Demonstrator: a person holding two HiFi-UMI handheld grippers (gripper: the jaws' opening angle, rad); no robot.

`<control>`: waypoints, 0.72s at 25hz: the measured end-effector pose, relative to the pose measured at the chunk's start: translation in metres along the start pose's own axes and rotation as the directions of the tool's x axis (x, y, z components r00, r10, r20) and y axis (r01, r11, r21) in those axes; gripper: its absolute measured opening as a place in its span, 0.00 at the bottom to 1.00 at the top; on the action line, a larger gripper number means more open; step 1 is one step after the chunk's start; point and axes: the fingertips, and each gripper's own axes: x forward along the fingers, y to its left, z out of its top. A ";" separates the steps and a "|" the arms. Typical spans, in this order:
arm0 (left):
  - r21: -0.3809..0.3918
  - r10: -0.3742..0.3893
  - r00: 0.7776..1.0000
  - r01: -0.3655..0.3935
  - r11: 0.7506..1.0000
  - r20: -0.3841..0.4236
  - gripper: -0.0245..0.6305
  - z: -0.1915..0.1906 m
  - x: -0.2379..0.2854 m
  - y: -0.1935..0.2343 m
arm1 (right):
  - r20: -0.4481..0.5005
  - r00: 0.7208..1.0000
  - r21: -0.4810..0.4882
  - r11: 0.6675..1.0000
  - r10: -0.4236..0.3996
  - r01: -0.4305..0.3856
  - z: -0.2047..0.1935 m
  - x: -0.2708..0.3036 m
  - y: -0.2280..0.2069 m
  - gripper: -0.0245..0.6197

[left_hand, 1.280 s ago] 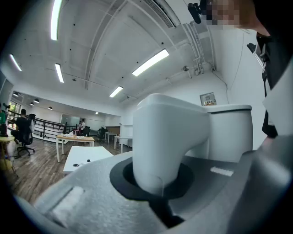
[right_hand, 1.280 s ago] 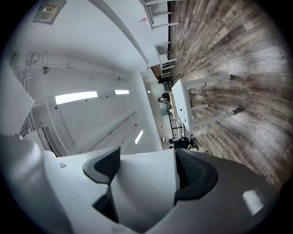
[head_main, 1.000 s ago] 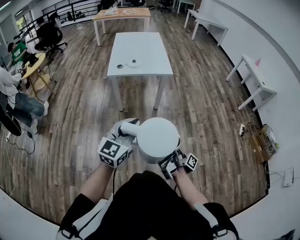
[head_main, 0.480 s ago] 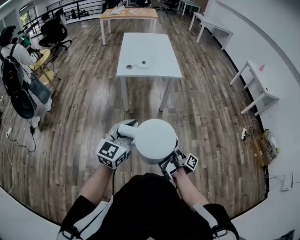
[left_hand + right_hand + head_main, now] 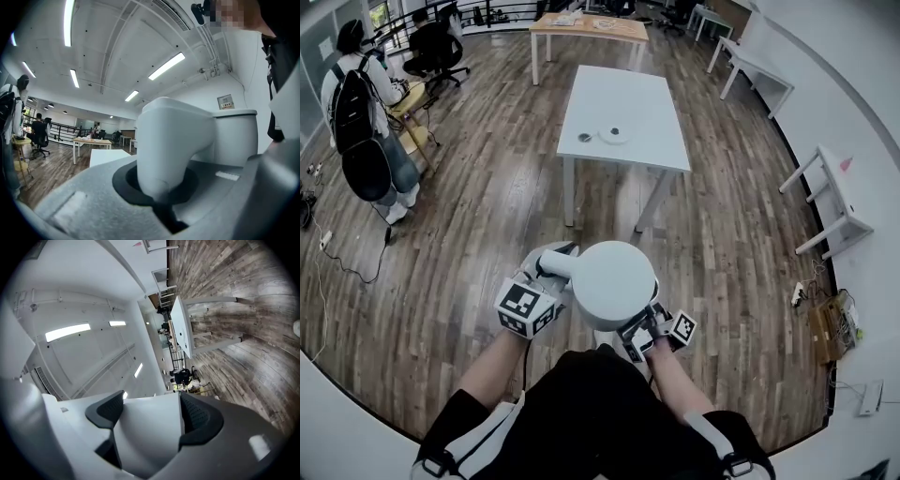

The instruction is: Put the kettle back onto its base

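Note:
In the head view I carry a white kettle (image 5: 614, 284) in front of my body, above the wooden floor. My left gripper (image 5: 551, 267) is shut on its handle (image 5: 168, 140), which fills the left gripper view between the jaws (image 5: 161, 197). Under the kettle's right side, my right gripper (image 5: 639, 323) is shut on a white part of the body (image 5: 147, 432), held between its two dark pads (image 5: 199, 416). The round kettle base (image 5: 614, 136) lies on a white table (image 5: 628, 94) some way ahead.
A small dark-centred object (image 5: 585, 138) sits left of the base on the table. A person with a black backpack (image 5: 361, 112) stands at the far left near chairs. A wooden table (image 5: 591, 28) stands behind, with white desks (image 5: 844, 202) along the right wall and cables (image 5: 825, 314) on the floor.
The white table and base have come nearer and lower in the head view. The person with the backpack has come into view at left. Both grips on the kettle are unchanged.

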 end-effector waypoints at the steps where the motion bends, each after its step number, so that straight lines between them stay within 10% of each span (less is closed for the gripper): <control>1: 0.004 0.008 1.000 -0.008 1.000 -0.003 0.04 0.000 0.005 0.006 | -0.010 1.000 0.006 1.000 0.001 -0.001 0.005 0.008 -0.003 0.62; 18: 0.054 0.100 0.995 -0.100 0.993 0.005 0.04 0.018 0.133 0.057 | -0.091 0.995 0.050 0.998 0.050 -0.046 0.128 0.099 -0.009 0.62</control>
